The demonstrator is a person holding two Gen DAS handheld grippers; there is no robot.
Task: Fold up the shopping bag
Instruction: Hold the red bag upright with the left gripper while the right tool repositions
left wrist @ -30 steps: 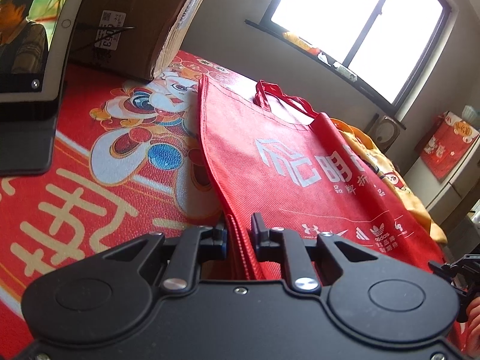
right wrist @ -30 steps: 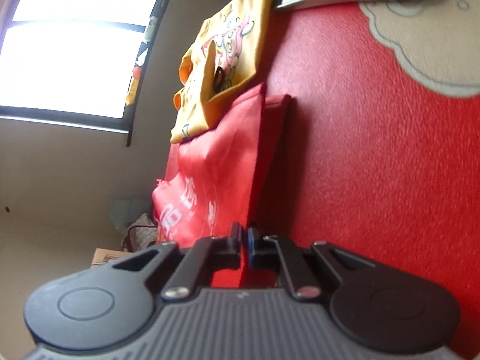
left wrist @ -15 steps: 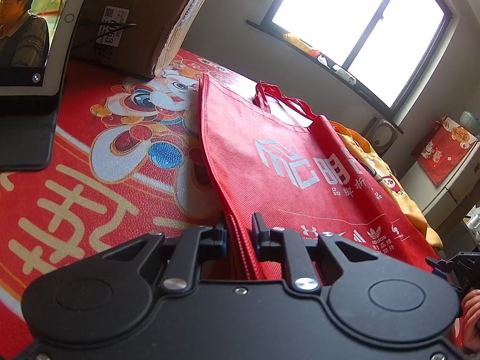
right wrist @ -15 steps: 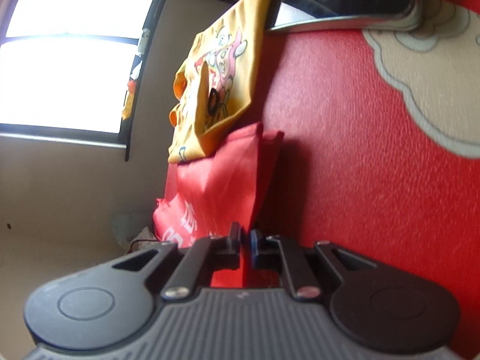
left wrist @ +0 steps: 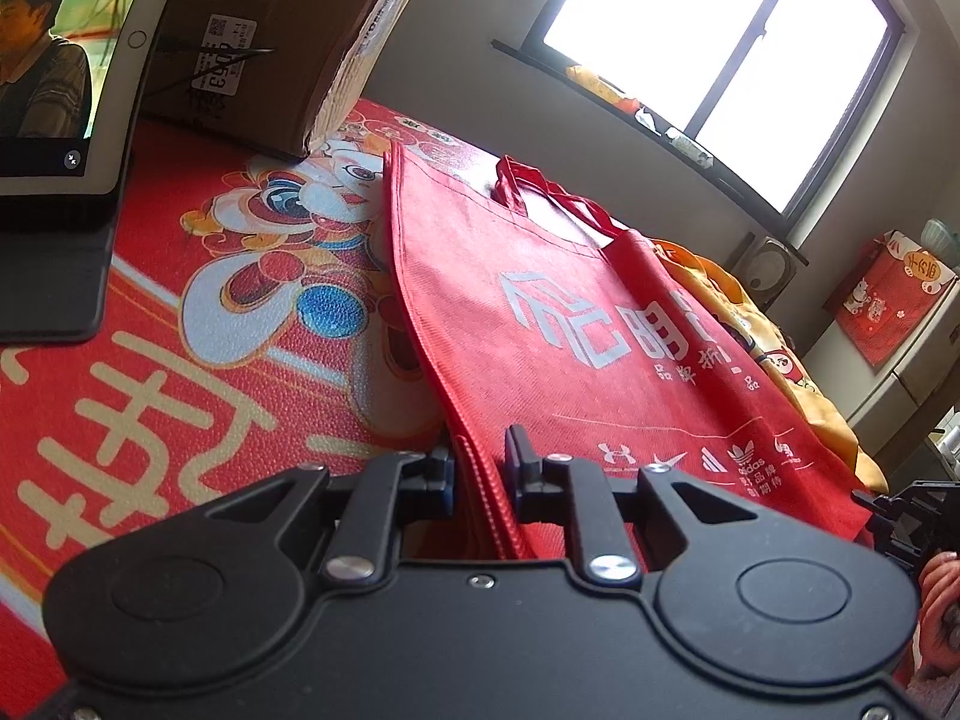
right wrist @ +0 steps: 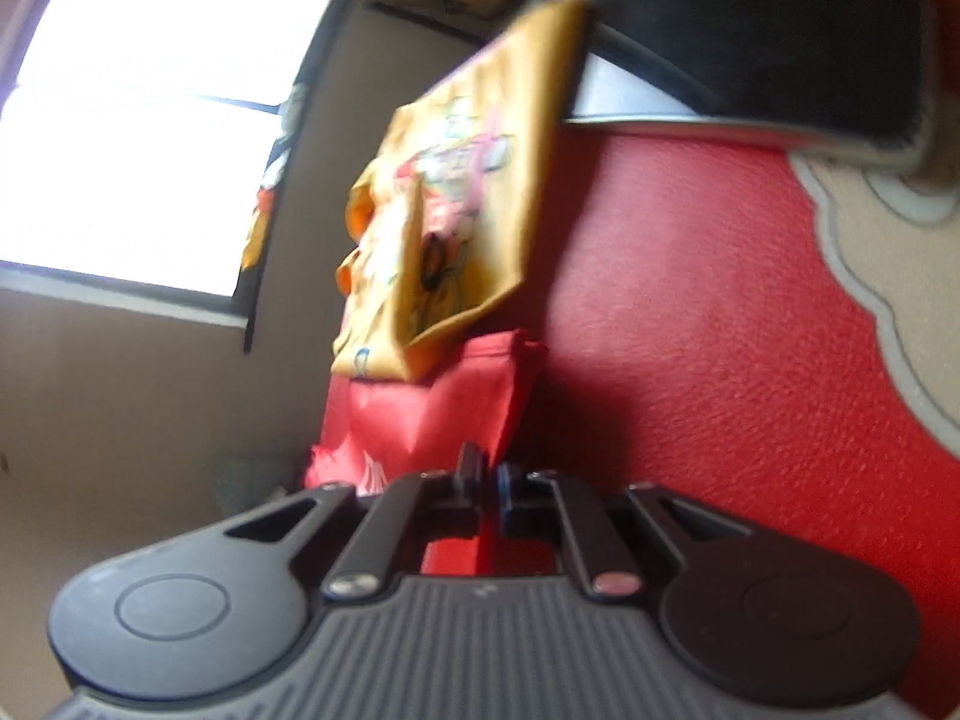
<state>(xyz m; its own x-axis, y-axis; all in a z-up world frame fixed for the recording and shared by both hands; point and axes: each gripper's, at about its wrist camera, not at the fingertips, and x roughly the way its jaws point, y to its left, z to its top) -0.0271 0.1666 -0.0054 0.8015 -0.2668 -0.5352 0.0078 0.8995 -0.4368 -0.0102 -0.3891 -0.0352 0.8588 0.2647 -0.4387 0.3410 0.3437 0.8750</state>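
we've got the left gripper (left wrist: 480, 456) clamped on the red shopping bag (left wrist: 576, 324) at its near edge, the bag stretching ahead of the jaws over the red mat (left wrist: 180, 360). our right gripper (right wrist: 487, 474) pinches a corner (blurry), yellow bag (right wrist: 456, 210) just beyond.

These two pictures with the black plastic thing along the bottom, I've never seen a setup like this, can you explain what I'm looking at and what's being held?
Each picture comes from a camera mounted on a hand-held gripper; a person carries one in each hand. The black shape at the bottom is the gripper itself, seen from behind.

In the left wrist view, the left gripper pinches one edge of a red shopping bag lying on a red patterned mat. A tablet, a cardboard box and a yellow bag are nearby.

In the blurred right wrist view, the right gripper has its fingers closed on another part of the same red bag.
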